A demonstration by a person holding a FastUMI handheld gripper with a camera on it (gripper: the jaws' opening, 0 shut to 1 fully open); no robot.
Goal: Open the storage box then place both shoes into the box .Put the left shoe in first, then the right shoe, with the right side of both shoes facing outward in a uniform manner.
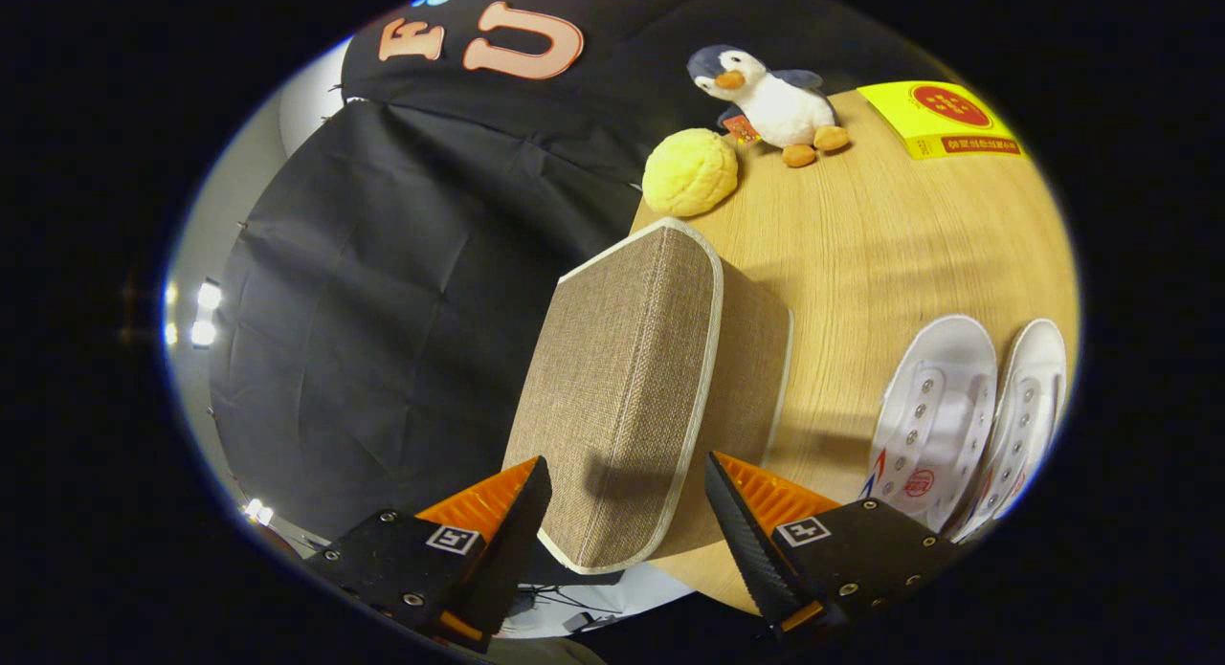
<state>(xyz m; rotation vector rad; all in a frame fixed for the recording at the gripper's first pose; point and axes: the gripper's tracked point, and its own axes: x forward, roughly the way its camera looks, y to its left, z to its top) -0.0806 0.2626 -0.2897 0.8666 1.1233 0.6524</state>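
Note:
A brown woven storage box (632, 378) with pale trim stands at the edge of the wooden table (890, 254), its lid down. My gripper (627, 462) is open, and the near end of the box's trimmed face lies between the two fingers. The left fingertip is right at the trim; a small gap shows at the right one. Two white canvas shoes lie side by side on the table just beyond the right finger: one shoe (933, 407) is nearer the box, and the other shoe (1032, 407) is on its far side.
A yellow bun-shaped toy (689, 172) and a plush penguin (775, 100) sit beyond the box. A yellow packet (943, 120) lies further along the table. Black cloth hangs past the table edge beside the box.

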